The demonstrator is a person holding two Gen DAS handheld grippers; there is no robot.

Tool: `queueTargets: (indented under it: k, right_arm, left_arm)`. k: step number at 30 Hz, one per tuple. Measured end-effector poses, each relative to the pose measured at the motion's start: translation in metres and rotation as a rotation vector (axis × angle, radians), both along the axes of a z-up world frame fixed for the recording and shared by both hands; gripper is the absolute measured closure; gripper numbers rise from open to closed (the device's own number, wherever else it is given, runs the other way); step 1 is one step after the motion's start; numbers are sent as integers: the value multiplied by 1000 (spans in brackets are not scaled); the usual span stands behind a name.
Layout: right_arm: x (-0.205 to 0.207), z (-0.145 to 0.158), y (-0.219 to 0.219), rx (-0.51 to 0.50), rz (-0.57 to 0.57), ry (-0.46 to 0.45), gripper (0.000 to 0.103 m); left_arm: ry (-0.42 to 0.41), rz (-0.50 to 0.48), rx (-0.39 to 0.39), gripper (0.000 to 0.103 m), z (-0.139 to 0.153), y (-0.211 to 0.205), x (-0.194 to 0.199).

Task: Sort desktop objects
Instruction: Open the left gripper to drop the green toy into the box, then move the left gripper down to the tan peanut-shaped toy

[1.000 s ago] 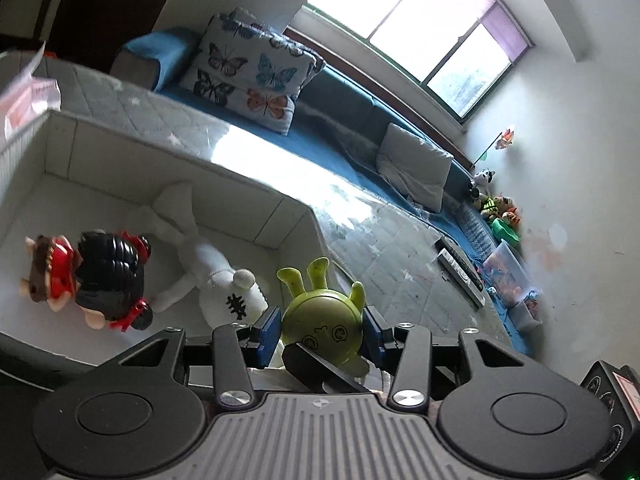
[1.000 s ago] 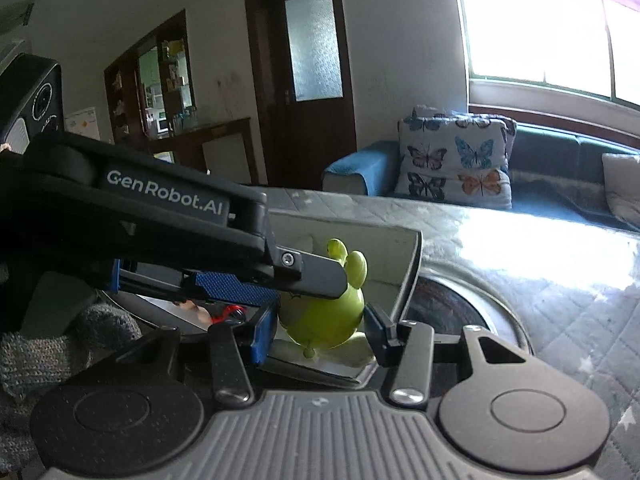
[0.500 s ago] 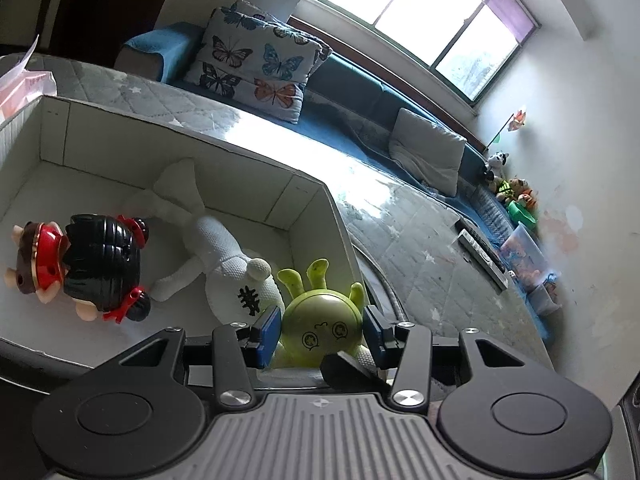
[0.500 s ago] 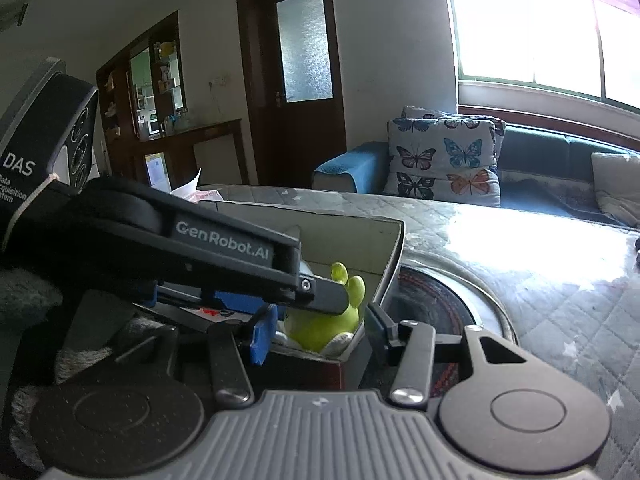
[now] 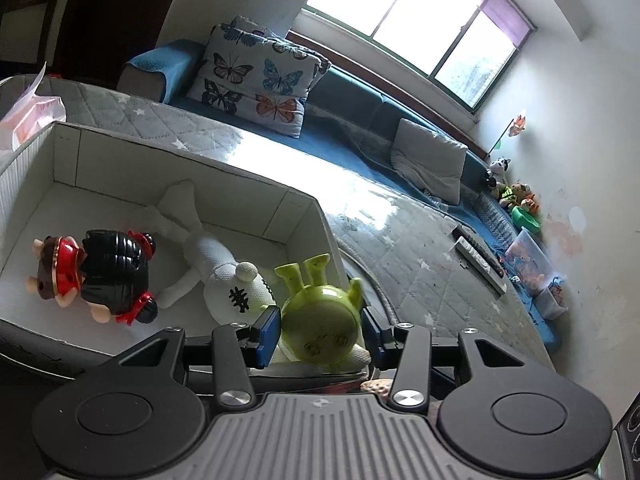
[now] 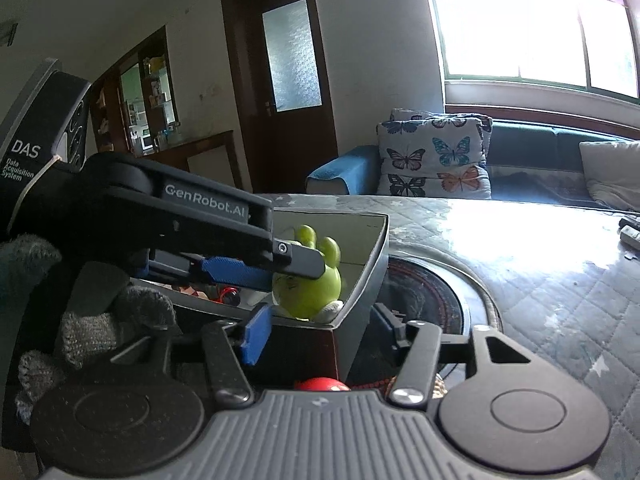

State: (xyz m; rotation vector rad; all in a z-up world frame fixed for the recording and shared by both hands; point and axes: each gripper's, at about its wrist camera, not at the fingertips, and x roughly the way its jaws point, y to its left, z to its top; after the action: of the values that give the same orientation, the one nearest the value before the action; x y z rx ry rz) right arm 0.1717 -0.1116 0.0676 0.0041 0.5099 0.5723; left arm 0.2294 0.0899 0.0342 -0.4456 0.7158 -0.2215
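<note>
A green alien toy (image 5: 320,320) with three stalks lies in the near right corner of the white box (image 5: 168,160), between the pads of my left gripper (image 5: 318,330). The pads stand slightly apart from it and it rests tilted on a white plush doll (image 5: 224,276). A doll with black hair and a red dress (image 5: 92,276) lies in the box at the left. In the right wrist view the green toy (image 6: 310,294) shows inside the box (image 6: 360,264) under the left gripper's finger. My right gripper (image 6: 320,334) is open and empty, in front of the box's near corner.
The box stands on a grey quilted table (image 5: 420,264). A pink bag (image 5: 32,116) lies behind the box at the left. Remote controls (image 5: 478,258) lie at the far right. A dark round inset (image 6: 432,292) sits beside the box. A red object (image 6: 320,385) shows below my right gripper.
My left gripper brought the green toy down into the box corner and its pads opened slightly; the toy tipped over onto the plush. My right gripper drew back and lower.
</note>
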Motion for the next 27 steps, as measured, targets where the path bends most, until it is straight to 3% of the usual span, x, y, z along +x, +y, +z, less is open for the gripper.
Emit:
queueTargets:
  k: [13,27]
  right_arm:
    - [0,-3,-5,10,-9,19,45]
    - [-33,-11,-24,-25,-9,34,41]
  left_arm:
    - [0,-11,10,56,2,-3,-2]
    - [-36,-53,39,56,4,-20,-51]
